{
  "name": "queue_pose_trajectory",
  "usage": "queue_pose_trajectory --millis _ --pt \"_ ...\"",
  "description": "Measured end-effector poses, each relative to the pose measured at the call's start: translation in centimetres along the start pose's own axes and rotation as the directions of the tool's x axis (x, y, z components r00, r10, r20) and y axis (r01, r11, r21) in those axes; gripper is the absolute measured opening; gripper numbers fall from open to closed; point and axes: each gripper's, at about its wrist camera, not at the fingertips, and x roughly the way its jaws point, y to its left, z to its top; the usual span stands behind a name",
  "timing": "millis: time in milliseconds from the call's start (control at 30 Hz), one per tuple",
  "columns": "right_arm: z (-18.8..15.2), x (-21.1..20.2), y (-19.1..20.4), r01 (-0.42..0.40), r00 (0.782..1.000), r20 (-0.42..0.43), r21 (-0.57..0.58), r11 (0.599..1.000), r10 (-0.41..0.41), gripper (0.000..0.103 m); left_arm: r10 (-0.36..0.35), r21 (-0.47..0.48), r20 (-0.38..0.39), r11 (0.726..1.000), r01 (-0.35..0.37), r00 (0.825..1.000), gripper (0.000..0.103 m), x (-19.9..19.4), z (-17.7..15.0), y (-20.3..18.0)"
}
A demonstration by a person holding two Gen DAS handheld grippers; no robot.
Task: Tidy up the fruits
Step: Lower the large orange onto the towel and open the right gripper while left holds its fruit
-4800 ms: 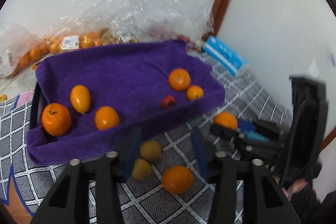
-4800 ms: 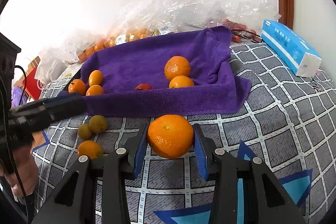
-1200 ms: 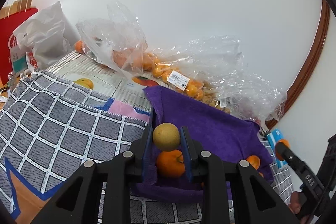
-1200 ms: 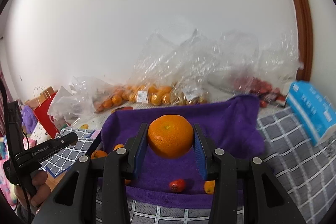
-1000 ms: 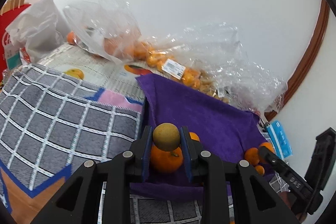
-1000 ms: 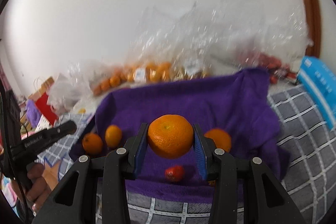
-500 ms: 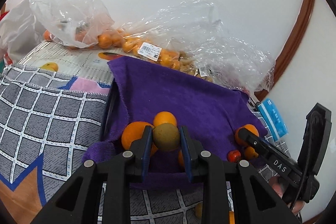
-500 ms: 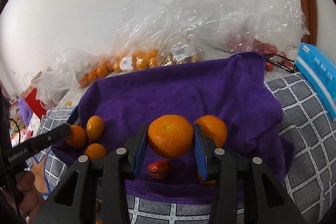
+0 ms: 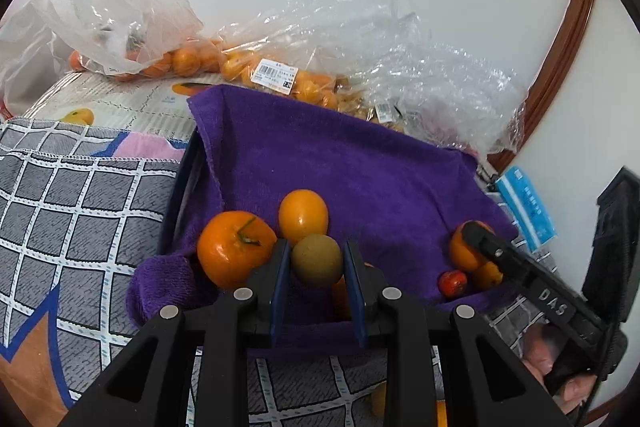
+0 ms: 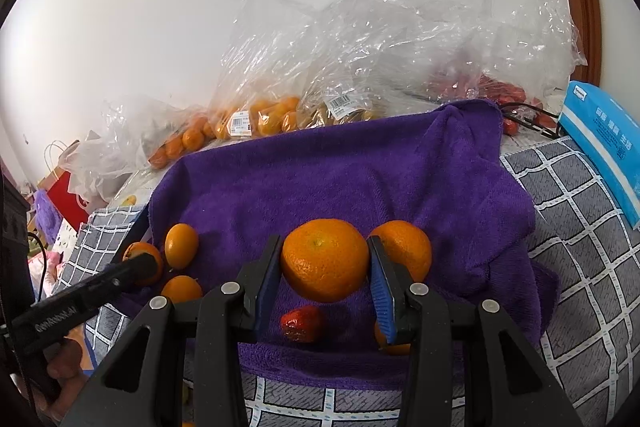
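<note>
My left gripper (image 9: 317,263) is shut on a small yellow-green round fruit (image 9: 316,259), held over the near left corner of the tray lined with a purple towel (image 9: 340,163). Just beyond it lie a stemmed orange (image 9: 234,253) and an oval orange fruit (image 9: 303,215). My right gripper (image 10: 324,267) is shut on a large orange (image 10: 325,259) above the towel's (image 10: 340,179) near right part. Behind that one rests another orange (image 10: 402,253), and below it lies a small red fruit (image 10: 302,323). The right gripper's black arm (image 9: 528,287) shows at the right edge of the left wrist view.
Clear plastic bags of small oranges (image 9: 276,75) and crumpled wrap (image 10: 380,39) line the wall behind the tray. A blue tissue pack (image 10: 604,143) lies to the right. A grey checked cloth (image 9: 76,203) covers the surface. A red paper bag (image 10: 66,203) stands far left.
The left gripper has swung right and lower, so the tray and its oranges now sit straight ahead. The right gripper has tipped down toward the towel, still gripping its orange.
</note>
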Motion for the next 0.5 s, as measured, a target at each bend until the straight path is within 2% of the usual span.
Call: queue_pose_trajectory --millis 333,500 --pt "-0.1 -1.0 0.6 0.007 0.999 0.052 -0.031 0.999 -0.006 0.053 0.019 0.019 0.015 1.0 -0.019 1.0 0.026 0.0 -0.2 -0.2" --pt "-0.1 -1.7 0.2 0.019 0.996 0.082 -0.012 1.0 -0.018 0.053 0.041 0.052 0.025 0.998 -0.042 0.999 0.03 -0.4 -0.4 -0.7"
